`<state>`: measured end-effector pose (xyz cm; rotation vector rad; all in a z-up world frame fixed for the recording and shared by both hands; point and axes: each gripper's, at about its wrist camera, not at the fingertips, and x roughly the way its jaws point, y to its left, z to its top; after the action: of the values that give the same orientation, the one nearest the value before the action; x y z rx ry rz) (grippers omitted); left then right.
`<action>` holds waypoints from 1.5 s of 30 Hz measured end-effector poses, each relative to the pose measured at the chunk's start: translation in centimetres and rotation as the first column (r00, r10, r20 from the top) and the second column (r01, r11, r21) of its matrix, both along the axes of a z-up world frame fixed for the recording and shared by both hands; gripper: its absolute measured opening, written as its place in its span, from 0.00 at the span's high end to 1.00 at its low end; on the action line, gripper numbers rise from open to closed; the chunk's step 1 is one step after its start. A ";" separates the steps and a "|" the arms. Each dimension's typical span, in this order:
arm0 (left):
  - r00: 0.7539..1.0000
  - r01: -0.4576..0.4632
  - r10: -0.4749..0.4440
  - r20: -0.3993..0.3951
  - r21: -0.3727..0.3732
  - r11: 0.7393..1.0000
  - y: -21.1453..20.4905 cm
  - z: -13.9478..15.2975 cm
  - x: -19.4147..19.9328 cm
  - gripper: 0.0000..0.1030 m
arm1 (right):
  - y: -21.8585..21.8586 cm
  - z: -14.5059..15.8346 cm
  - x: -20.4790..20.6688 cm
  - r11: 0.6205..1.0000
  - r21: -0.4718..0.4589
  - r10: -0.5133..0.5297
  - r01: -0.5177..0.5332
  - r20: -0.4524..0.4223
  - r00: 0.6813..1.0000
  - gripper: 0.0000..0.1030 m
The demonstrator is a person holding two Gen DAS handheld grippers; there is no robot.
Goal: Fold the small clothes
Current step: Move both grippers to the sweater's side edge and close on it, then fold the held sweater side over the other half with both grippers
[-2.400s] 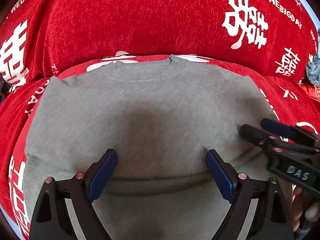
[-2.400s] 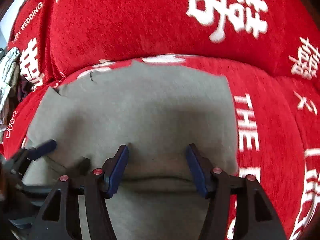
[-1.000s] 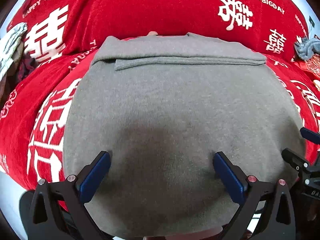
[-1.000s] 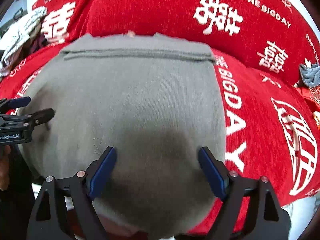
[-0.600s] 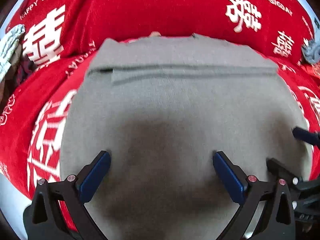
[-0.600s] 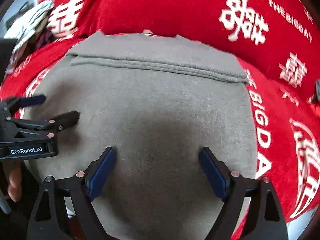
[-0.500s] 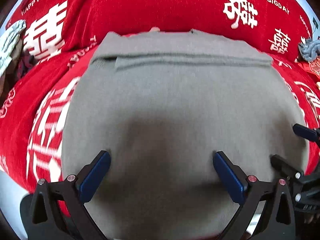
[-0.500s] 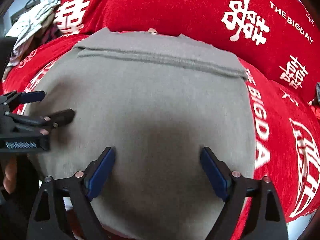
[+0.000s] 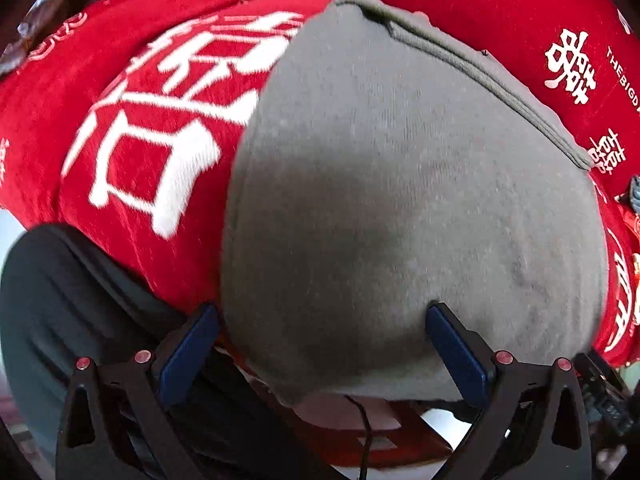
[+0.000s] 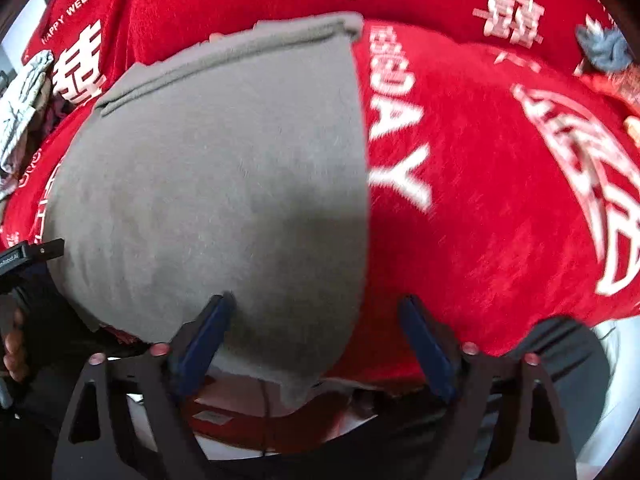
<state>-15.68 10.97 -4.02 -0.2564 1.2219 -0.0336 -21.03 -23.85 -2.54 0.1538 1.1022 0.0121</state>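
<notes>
Both hand-held grippers open — garment (image 9: 400,180) hem hidden.

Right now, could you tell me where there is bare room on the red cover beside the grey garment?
Bare red cover lies right of the grey garment, and a narrower strip on its left. It is crowded at the far corners, by clothes.
</notes>
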 end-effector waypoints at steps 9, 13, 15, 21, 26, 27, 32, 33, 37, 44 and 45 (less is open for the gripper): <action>0.999 0.044 -0.044 -0.001 -0.008 0.999 -0.7 0.1 -0.4 0.12 | 1.7 -0.1 0.0 0.999 -0.029 0.028 -0.028 0.003 1.000 0.35; 0.994 0.087 -0.090 0.061 0.047 0.995 -2.0 1.5 -1.6 0.43 | 1.4 0.5 -0.5 0.999 0.025 0.037 -0.037 0.035 0.999 0.87; 0.994 0.083 -0.089 0.071 0.081 0.993 -2.1 1.9 -1.7 0.61 | 1.5 0.6 -0.5 0.999 0.028 0.040 -0.041 0.043 0.998 0.88; 0.996 0.062 -0.064 0.068 0.029 0.998 0.2 2.8 -2.2 0.89 | 0.3 2.9 -0.9 0.978 0.184 0.071 -0.095 0.132 0.989 0.88; 0.994 0.079 -0.079 0.075 0.006 0.997 0.5 3.0 -2.2 0.89 | 0.2 4.2 -0.8 0.965 0.222 0.095 -0.137 0.188 0.977 0.88; 0.994 0.081 -0.081 0.076 0.003 0.997 0.5 2.9 -2.2 0.90 | 0.3 4.2 -0.8 0.966 0.218 0.100 -0.141 0.189 0.977 0.88; 0.991 0.091 -0.090 0.097 -0.007 0.996 0.3 3.6 -2.3 0.91 | 0.3 4.4 -1.0 0.963 0.230 0.098 -0.141 0.191 0.977 0.88; 0.990 0.095 -0.094 0.104 -0.002 0.995 0.1 3.9 -2.3 0.91 | 0.3 4.7 -1.0 0.962 0.233 0.099 -0.146 0.199 0.975 0.88; 0.978 0.126 -0.126 0.165 0.013 0.992 -0.8 6.3 -2.0 0.91 | -0.2 6.3 -1.0 0.952 0.255 0.108 -0.171 0.244 0.964 0.88; 0.946 0.117 -0.113 0.305 0.005 0.993 -0.7 11.6 3.6 0.91 | -2.2 9.8 2.6 0.945 0.293 0.031 -0.143 0.356 0.934 0.88; 0.942 0.114 -0.113 0.317 0.016 0.993 -0.6 11.9 4.4 0.91 | -2.2 10.1 3.7 0.946 0.296 0.016 -0.131 0.363 0.932 0.88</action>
<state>-11.33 10.41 7.92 -0.1742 0.9135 -0.1715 -17.37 -26.07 7.54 0.3831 0.7342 0.2774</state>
